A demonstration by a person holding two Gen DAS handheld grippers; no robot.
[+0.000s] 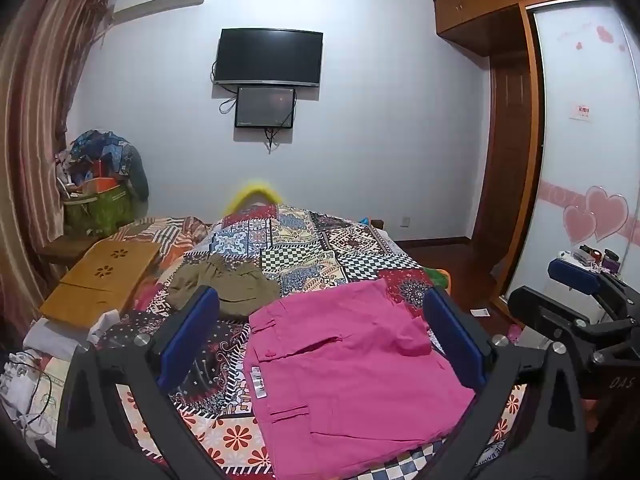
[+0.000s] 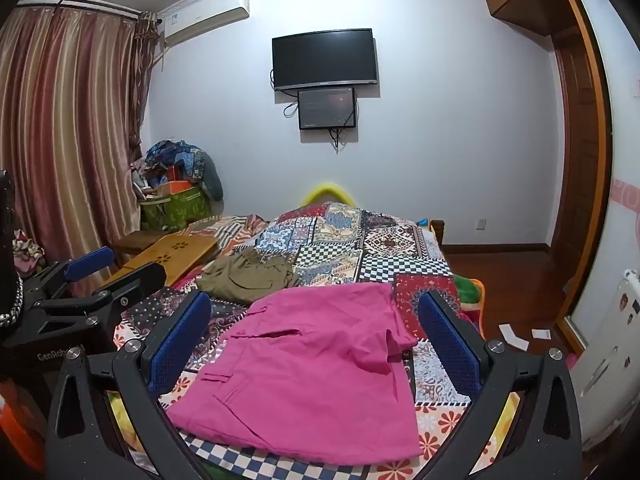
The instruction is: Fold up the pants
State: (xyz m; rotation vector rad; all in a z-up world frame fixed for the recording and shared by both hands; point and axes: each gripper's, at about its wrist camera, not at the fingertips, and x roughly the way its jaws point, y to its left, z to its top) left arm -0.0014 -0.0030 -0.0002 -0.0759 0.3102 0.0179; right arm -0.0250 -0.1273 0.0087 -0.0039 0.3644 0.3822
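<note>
Pink pants (image 1: 352, 376) lie flat, lower centre of frame, on the patchwork bedspread (image 1: 304, 248), apparently laid out for folding. Left gripper (image 1: 320, 336) and right gripper (image 2: 316, 340) both spread wide, empty (hovering above cloth, nothing pinched).

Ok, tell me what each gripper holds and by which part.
Nothing. The left gripper and right gripper both hover open above the pink pants.

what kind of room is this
Most likely a home bedroom: a bed under a patchwork quilt, a wall-mounted TV, and a built-in wooden wardrobe. Pink pants lie on the bed.
</note>
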